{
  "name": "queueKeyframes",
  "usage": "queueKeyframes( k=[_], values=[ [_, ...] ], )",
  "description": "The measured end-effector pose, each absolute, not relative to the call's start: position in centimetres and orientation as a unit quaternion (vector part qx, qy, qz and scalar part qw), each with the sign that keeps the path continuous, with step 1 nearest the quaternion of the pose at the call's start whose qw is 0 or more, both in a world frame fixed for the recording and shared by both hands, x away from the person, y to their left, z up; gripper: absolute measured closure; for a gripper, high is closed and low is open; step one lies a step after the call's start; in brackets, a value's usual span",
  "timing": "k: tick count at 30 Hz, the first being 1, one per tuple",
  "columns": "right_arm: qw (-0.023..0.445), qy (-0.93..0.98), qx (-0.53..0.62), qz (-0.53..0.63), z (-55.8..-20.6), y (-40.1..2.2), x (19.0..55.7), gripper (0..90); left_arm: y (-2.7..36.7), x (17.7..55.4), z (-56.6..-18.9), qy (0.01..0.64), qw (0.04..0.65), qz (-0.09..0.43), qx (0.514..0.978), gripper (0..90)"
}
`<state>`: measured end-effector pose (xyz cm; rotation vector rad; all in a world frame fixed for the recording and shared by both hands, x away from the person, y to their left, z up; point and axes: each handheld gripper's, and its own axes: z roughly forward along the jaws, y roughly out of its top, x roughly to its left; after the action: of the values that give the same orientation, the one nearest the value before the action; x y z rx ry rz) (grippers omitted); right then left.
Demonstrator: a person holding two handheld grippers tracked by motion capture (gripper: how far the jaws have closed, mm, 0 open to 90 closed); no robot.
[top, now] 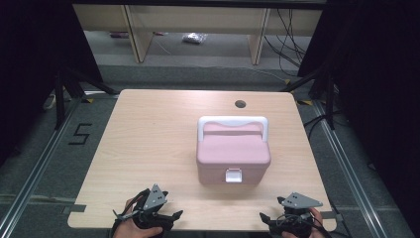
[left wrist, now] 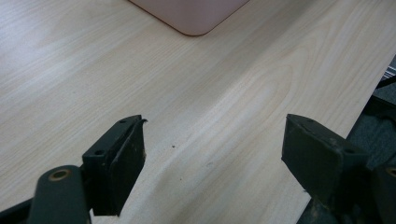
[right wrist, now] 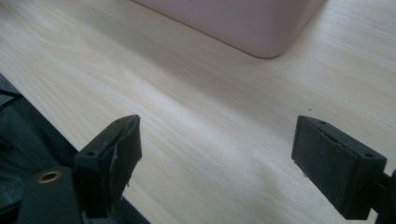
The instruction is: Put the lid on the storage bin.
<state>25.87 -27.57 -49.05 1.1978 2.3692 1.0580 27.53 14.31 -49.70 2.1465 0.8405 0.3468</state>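
From the high view, a pink box (top: 233, 158) with a white handle (top: 233, 123) folded over its lid and a white latch (top: 233, 175) on its near face stands on the wooden counter (top: 148, 148), a little right of the middle. A round cable hole (top: 240, 104) sits in the counter behind it. The left gripper (top: 171, 216) rests at the counter's near edge, left of the box and well apart from it, held in a hand (top: 132, 225). The right gripper (top: 267, 220) sits at the near edge on the other side, also well apart from the box, with a grey three-cornered plate on top.

In the left gripper view, the two black fingers (left wrist: 119, 163) stand wide apart with only bare counter (left wrist: 210, 116) between them. A rounded corner of the pink box (left wrist: 191, 14) shows at the top, far ahead of the fingertips.

In the right gripper view, the fingers (right wrist: 112, 163) are likewise spread wide, nothing between them but wood grain (right wrist: 210, 154). The box's lower corner (right wrist: 247, 23) lies ahead and apart from them, casting a soft shadow on the counter.
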Motion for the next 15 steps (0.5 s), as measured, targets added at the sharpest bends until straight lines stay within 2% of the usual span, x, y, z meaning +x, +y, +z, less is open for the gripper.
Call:
queueKeyframes(
  k=[15],
  values=[
    [0.136,0.832,0.41,0.349,-49.29,-26.97,25.72,17.0,14.22,27.8,-50.15,0.336,0.38,0.131,0.852,15.6]
  ],
)
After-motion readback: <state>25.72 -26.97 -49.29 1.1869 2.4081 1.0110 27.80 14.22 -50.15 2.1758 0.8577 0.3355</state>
